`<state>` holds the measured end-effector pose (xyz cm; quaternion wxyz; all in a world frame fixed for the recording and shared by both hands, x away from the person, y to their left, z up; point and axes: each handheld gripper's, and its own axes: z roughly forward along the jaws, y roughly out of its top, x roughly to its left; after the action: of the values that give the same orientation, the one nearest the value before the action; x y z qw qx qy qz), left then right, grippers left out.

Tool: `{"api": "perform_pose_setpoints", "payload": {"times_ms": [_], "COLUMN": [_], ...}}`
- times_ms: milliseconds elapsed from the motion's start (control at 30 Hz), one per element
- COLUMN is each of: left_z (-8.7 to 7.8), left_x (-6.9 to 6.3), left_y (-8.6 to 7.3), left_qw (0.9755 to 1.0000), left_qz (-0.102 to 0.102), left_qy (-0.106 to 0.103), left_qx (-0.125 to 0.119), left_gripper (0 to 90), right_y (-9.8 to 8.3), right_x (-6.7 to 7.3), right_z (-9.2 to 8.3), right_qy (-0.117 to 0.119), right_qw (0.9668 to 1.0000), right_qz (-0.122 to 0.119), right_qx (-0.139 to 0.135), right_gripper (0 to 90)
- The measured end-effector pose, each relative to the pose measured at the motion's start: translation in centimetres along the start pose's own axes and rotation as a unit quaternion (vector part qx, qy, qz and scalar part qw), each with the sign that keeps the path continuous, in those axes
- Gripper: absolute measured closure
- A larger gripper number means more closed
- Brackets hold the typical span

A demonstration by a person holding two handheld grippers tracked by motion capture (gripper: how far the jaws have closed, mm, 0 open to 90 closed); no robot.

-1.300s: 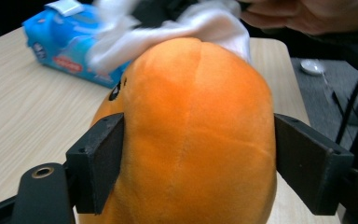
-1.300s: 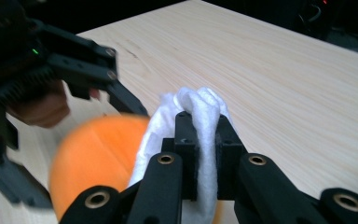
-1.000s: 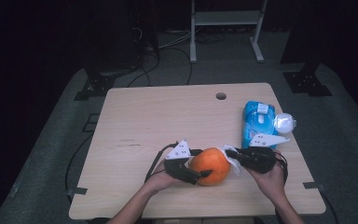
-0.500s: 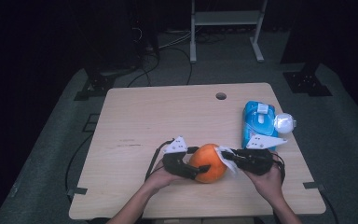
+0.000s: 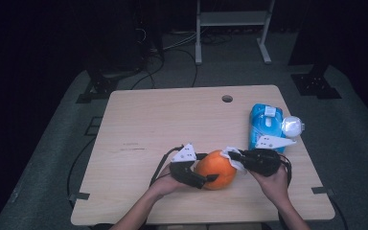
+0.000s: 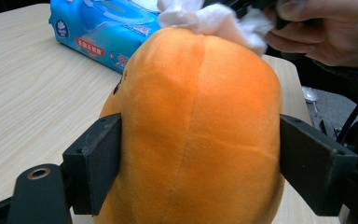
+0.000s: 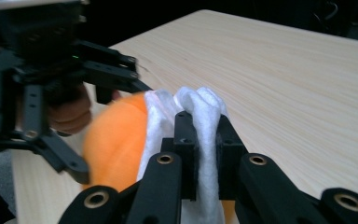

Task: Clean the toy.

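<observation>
Orange plush fruit (image 5: 215, 169) sits clamped between the left gripper (image 5: 206, 180) jaws at the near middle of the counter (image 5: 163, 120), likely braced for wiping. Right gripper (image 5: 234, 155) is clenched on a white wipe (image 7: 200, 121), pressing it on the fruit's upper right side. Fruit looks soft, fuzzy, with a centre seam. Blue wipes pack (image 5: 267, 124) lies far right, beside a white ball-like thing (image 5: 292, 126).
</observation>
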<state>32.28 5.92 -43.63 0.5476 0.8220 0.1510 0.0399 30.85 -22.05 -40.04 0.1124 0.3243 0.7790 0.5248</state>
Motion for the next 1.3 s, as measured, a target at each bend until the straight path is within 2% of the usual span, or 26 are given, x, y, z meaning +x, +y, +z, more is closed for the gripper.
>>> {"api": "perform_pose_setpoints", "payload": {"times_ms": [167,267,433,467,500,533,567,600,667,700,733,833,867,900,933,1000,1100,1133,1167,1200,1267,1300], "left_z": [-0.3,-0.5,-0.7,-0.6,-0.6,-0.5,-0.3,0.1,0.4,0.4,0.3,0.1,0.1,0.1,0.4,0.7,0.8,0.8,0.8,0.8,0.8,0.7], "left_x": [0.3,0.4,0.2,-0.2,-0.2,-0.5,-0.9,-1.6,-2.3,-2.3,-2.5,-2.2,-1.8,-1.8,-1.8,-1.6,-1.1,-0.4,-0.4,0.2,0.4,0.8], "left_y": [-0.1,0.1,0.5,0.9,0.9,1.2,1.4,1.7,1.9,1.9,1.9,1.7,1.4,1.4,1.2,1.0,0.7,0.2,0.2,-0.2,-0.4,-0.7], "left_qw": [0.9999,0.9992,0.9986,0.9988,0.9988,0.999,0.9992,0.9996,0.9996,0.9996,0.9993,0.9993,0.9995,0.9995,0.9994,0.9993,0.9991,0.9993,0.9993,0.9993,0.9993,0.9988], "left_qz": [-0.005,-0.027,-0.041,-0.035,-0.035,-0.025,-0.018,-0.004,0.015,0.015,0.022,0.021,0.015,0.015,0.026,0.032,0.038,0.032,0.032,0.026,0.024,0.029], "left_qy": [0.008,0.02,0.024,0.028,0.028,0.031,0.032,0.026,0.024,0.024,0.029,0.03,0.024,0.024,0.023,0.018,0.01,-0.004,-0.004,-0.015,-0.022,-0.034], "left_qx": [-0.007,-0.023,-0.023,-0.02,-0.02,-0.018,-0.015,-0.013,-0.008,-0.008,-0.007,-0.008,-0.01,-0.01,-0.008,-0.012,-0.014,-0.018,-0.018,-0.02,-0.02,-0.018], "left_gripper": [21.7,27.4,31.8,31.9,32.0,32.1,32.1,32.6,33.0,33.2,33.4,33.8,33.5,32.1,27.8,18.5,9.7,8.5,7.1,5.5,4.0,4.0], "right_y": [-0.7,-0.3,0.5,0.9,0.9,1.5,1.5,2.1,2.5,2.5,2.7,2.5,2.2,2.2,1.8,1.3,1.1,1.1,1.1,1.1,1.1,1.1], "right_x": [-0.8,0.0,1.4,2.1,2.1,3.1,3.1,4.1,5.1,5.1,5.5,5.0,4.0,4.0,3.1,2.7,2.5,2.4,2.4,2.4,2.5,2.5], "right_z": [0.1,-0.3,-0.5,-0.5,-0.5,-0.5,-0.5,-0.2,0.3,0.3,0.6,0.4,0.1,0.1,0.1,0.3,0.4,0.3,0.3,0.3,0.4,0.4], "right_qy": [-0.002,-0.007,0.002,0.011,0.011,0.024,0.024,0.036,0.032,0.032,0.015,0.002,-0.007,-0.007,-0.001,0.0,0.0,-0.001,0.001,0.003,0.004,0.005], "right_qw": [0.9998,0.9999,0.9997,0.9993,0.9993,0.9985,0.9985,0.9974,0.9958,0.9958,0.9944,0.9948,0.9967,0.9967,0.9978,0.9983,0.9984,0.9983,0.9982,0.9981,0.998,0.9979], "right_qz": [0.016,-0.003,-0.024,-0.035,-0.035,-0.047,-0.047,-0.061,-0.085,-0.085,-0.105,-0.102,-0.081,-0.081,-0.066,-0.057,-0.055,-0.058,-0.059,-0.061,-0.061,-0.063], "right_qx": [0.012,0.012,0.001,-0.006,-0.006,-0.012,-0.012,-0.015,-0.006,-0.006,0.0,-0.001,-0.001,-0.001,0.002,0.011,0.011,0.011,0.011,0.01,0.012,0.013], "right_gripper": [82.2,82.4,82.4,82.4,82.4,82.4,82.4,82.3,82.4,82.4,82.4,82.5,82.5,82.5,82.4,82.4,82.5,82.4,82.4,82.4,82.4,82.4]}}
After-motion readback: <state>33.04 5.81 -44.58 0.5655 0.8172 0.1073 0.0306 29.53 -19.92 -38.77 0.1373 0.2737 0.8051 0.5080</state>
